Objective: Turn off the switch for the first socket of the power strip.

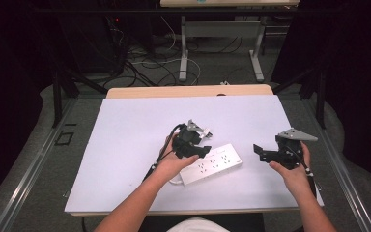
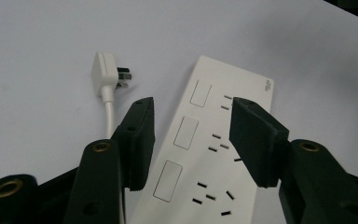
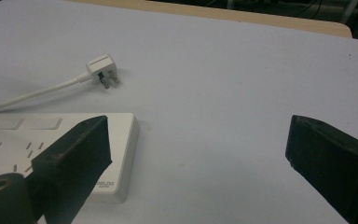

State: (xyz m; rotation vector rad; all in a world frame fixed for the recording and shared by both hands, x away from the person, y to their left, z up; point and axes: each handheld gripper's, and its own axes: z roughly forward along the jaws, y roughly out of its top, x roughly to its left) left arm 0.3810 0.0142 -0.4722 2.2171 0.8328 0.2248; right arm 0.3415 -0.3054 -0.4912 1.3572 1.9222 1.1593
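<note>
White sheeting is covering the surface (image 1: 125,145), which is lying under the high view with a strip of bare wood showing along its far edge. Nearest the person, two forearms are coming in from the bottom, each hand carrying a black gripper. On the near middle of the sheet a white power strip (image 1: 211,164) is lying flat with its sockets facing up, angled so that its right end is pointing away. Over its left end the left gripper (image 1: 204,151) is hovering, and in the left gripper view its jaws are standing apart on either side of the strip's width, one beside the row of switches and one over the sockets, with neither pad visibly pressing on the casing. Off to the right, well apart from the strip, the right gripper (image 1: 257,151) is hanging above bare sheet with its jaws standing wide apart and nothing between them. Beyond the strip, its white plug (image 3: 101,70) is resting on its side on the sheet, prongs exposed, with its white cord (image 3: 37,95) trailing back toward the strip.
</note>
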